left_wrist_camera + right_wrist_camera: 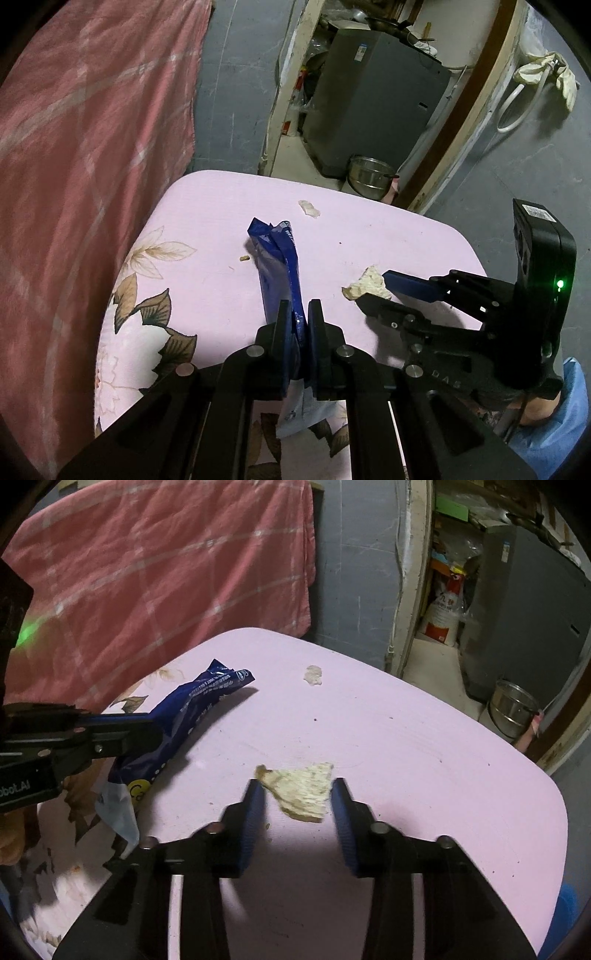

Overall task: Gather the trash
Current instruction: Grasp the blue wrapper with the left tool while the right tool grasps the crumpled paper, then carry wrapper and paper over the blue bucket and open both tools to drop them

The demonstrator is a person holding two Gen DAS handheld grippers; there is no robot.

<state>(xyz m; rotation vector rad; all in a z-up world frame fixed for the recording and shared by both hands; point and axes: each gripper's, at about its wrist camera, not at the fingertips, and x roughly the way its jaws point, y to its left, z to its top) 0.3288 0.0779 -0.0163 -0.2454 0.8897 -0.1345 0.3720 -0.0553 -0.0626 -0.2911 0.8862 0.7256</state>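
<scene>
Currently, in the left wrist view, the left gripper (298,314) is clamped on a blue snack wrapper (277,260), its jaws almost together with the foil pinched between the pads; the wrapper rises from the grip and leans away over the pink tabletop (369,240). A small pale scrap (308,208) lies farther back on the table, well apart from the wrapper, and a tiny crumb (242,259) sits just left of it. To the right, the right gripper (373,295) has its fingertips at a crumpled tissue piece (366,284). A pink striped cloth (92,129) hangs at left; a metal pot (369,176) stands on the floor beyond the table. In the right wrist view, the right gripper (298,794) stands with jaws narrowed to a moderate gap, the tissue piece (301,792) between the pads; whether the pads press on it cannot be told. The left gripper (147,734) enters from the left, holding the wrapper (184,716) lifted at its far end. The pale scrap (313,674) lies beyond, on the tabletop (424,757).
</scene>
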